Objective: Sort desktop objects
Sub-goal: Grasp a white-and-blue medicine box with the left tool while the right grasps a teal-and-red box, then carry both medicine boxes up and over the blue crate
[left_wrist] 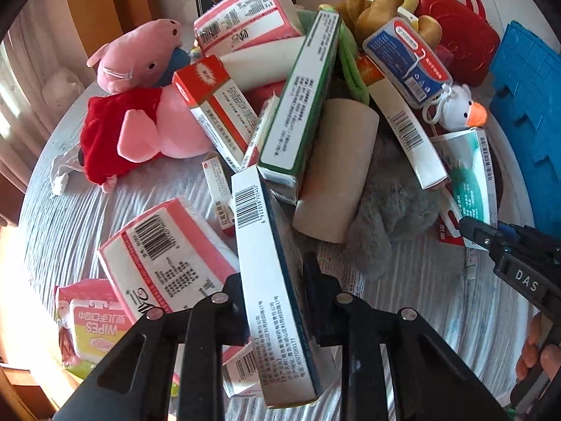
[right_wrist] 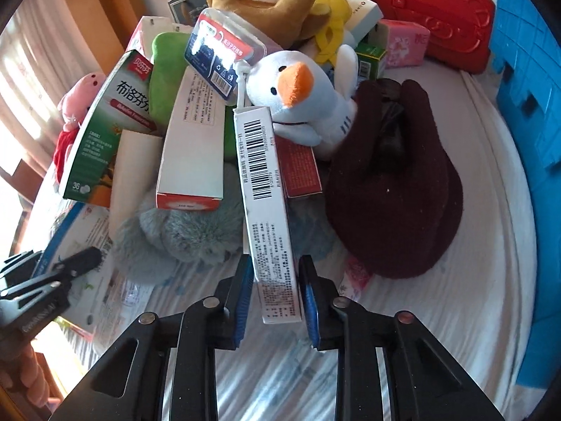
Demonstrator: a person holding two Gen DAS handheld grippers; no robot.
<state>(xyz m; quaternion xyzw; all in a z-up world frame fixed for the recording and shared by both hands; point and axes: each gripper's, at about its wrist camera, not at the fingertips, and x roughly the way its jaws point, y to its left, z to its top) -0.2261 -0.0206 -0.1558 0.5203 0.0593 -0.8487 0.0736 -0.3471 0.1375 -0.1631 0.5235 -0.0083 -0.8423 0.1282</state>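
Observation:
A pile of boxes and plush toys covers the round table. In the left wrist view my left gripper [left_wrist: 271, 277] is shut on a long white box with a blue edge and a barcode [left_wrist: 270, 273], held on edge. In the right wrist view my right gripper [right_wrist: 275, 273] has its jaws around a long white barcode box [right_wrist: 266, 203] with small gaps at the pads; the box's far end rests under the white duck plush [right_wrist: 298, 94]. The right gripper also shows in the left wrist view [left_wrist: 480, 235], beside a teal and white box [left_wrist: 470, 175].
A pink pig plush [left_wrist: 140, 105], pink tissue packs [left_wrist: 164, 256], a wipes pack [left_wrist: 91, 326], a cardboard roll [left_wrist: 336, 172], a grey plush [right_wrist: 189, 231], a dark brown plush [right_wrist: 392, 189], a red plastic case [right_wrist: 434, 10] and a blue crate [right_wrist: 526, 105] crowd the table.

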